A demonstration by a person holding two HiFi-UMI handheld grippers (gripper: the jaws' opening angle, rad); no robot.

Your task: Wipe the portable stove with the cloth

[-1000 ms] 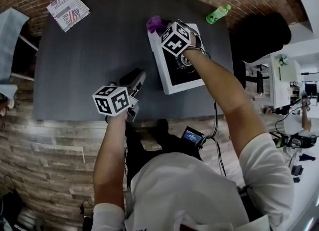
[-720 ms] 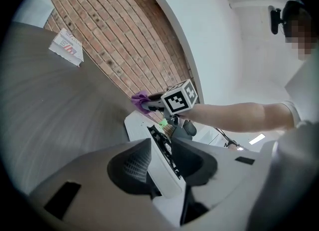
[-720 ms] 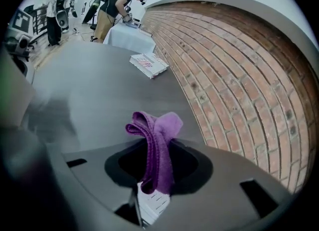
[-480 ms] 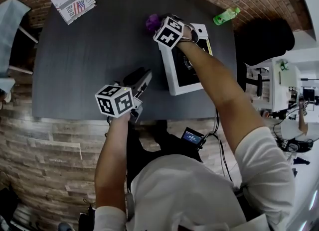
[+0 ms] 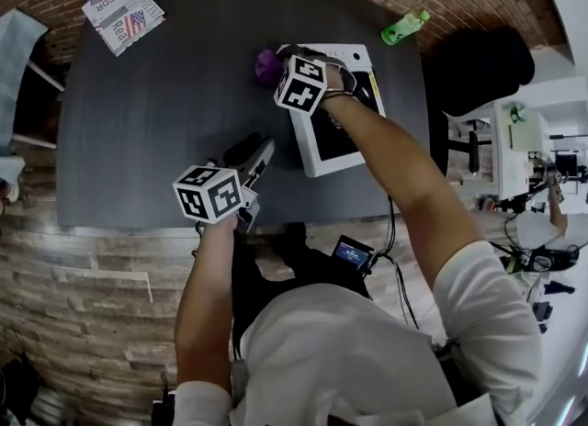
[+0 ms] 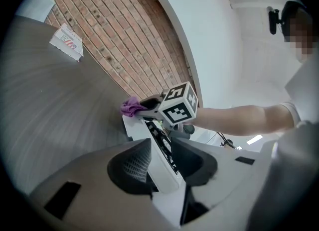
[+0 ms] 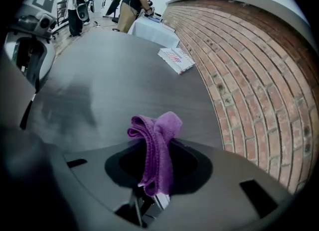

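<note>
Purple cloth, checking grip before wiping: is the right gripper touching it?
Touching. The right gripper view shows the purple cloth pinched between the right gripper's closed jaws.

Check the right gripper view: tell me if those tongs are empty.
No, the right tongs are shut on a purple cloth.

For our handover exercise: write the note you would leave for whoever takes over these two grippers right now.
Left gripper: jaws have just been opening, nothing between them; it is beside the stove.
Right gripper: shut on the purple cloth, by the stove's far left corner.
Done: cloth picked up.
Left: wipe the stove top; whether the cloth touches it yet is unclear.
</note>
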